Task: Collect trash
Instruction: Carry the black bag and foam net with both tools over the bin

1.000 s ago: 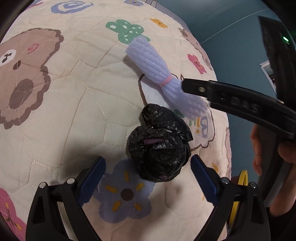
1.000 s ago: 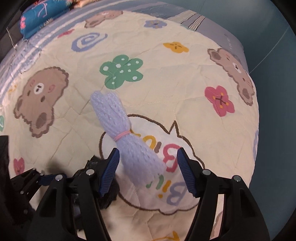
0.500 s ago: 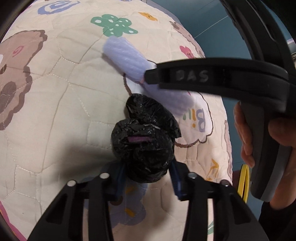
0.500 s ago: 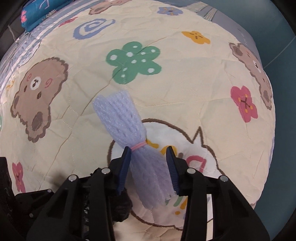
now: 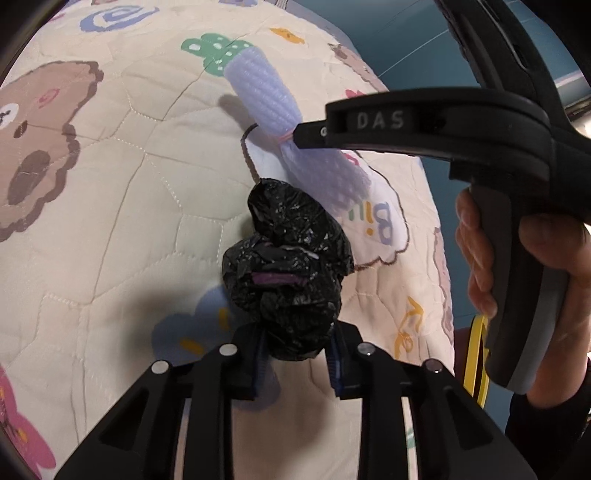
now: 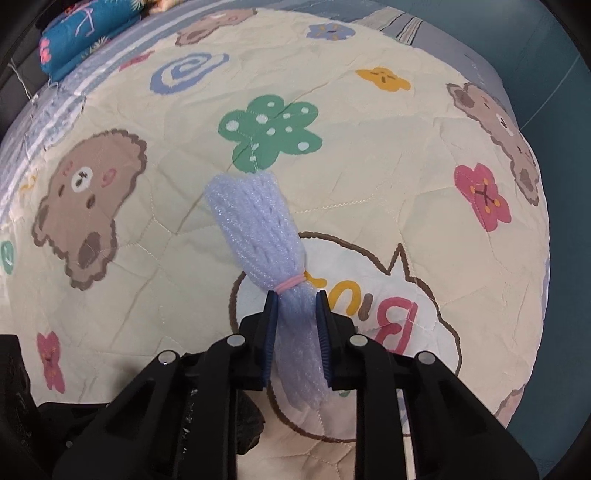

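A crumpled black plastic bag (image 5: pixel 288 273) is clamped at its near end between the blue pads of my left gripper (image 5: pixel 297 363), over the patterned quilt. A pale lilac foam net sleeve (image 6: pixel 266 240), tied with a pink band, is clamped just below the band by my right gripper (image 6: pixel 295 321). In the left wrist view the sleeve (image 5: pixel 266 92) hangs from the right gripper's black finger (image 5: pixel 388 125), lifted a little off the quilt with its shadow beneath. A bit of the black bag (image 6: pixel 247 424) shows low in the right wrist view.
The cream quilt (image 6: pixel 369 184) with bears, flowers and a speech bubble covers the bed. A blue patterned pillow (image 6: pixel 85 29) lies at the far left. The bed edge drops to a teal floor (image 6: pixel 554 258) on the right. A yellow ring (image 5: pixel 476 362) shows below the right hand.
Both grippers went from open to shut: the left closed on the black bag, the right on the foam sleeve. Both items now sit raised slightly off the quilt.
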Demonstrator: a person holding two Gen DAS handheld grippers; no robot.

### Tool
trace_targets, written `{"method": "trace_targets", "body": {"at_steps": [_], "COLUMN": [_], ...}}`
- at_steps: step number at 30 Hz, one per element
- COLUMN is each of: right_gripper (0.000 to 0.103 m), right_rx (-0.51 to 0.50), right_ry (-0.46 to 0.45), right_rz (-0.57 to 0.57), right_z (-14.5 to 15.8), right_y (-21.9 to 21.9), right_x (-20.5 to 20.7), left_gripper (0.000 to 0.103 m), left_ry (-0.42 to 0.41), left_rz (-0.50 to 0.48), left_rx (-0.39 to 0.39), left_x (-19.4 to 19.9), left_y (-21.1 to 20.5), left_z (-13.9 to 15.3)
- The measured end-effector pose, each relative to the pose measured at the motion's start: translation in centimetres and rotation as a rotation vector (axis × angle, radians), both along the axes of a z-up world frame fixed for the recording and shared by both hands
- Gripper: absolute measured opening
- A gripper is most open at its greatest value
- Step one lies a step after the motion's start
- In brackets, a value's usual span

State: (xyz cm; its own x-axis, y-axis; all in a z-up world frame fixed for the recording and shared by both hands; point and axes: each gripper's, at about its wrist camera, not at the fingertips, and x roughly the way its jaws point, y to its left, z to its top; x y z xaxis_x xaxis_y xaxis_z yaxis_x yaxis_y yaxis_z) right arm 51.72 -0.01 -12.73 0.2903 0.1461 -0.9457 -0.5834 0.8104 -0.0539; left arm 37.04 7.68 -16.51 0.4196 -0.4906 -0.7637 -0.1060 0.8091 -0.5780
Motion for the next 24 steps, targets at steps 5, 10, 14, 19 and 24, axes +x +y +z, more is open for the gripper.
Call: {"method": "trace_targets", "body": {"at_steps": [5, 10, 14, 19, 24], "right_gripper": [0.020, 0.020, 0.019, 0.020, 0.020], "right_rx": [0.080, 0.141, 0.166, 0.233, 0.302], "right_ry": [-0.011, -0.038, -0.052, -0.056, -0.048], "right_rz": [-0.023, -0.073, -0.113, -0.177, -0.254], "right_z": [2.8, 5.7, 7.1, 8.6, 9.3], "right_y": [-1.7, -5.1, -7.8, -12.5, -17.2], "right_x": [-1.6, -4.3, -6.4, -10.0, -13.1], "left_gripper": [0.024, 0.024, 0.024, 0.024, 0.024], "left_ry": [-0.053, -0.063, -0.059, -0.074, -0.123], "left_rz": [-0.024, -0.040, -0.050, -0.067, -0.096], "left_rx": [0.078, 0.124, 0.156, 0.185, 0.213], "left_x": [-2.3, -4.4, -6.2, -8.8, -10.8], "left_y": [-0.2, 0.0, 0.0, -1.2, -2.3], "left_z": [2.4, 4.0, 5.0, 6.6, 8.8]}}
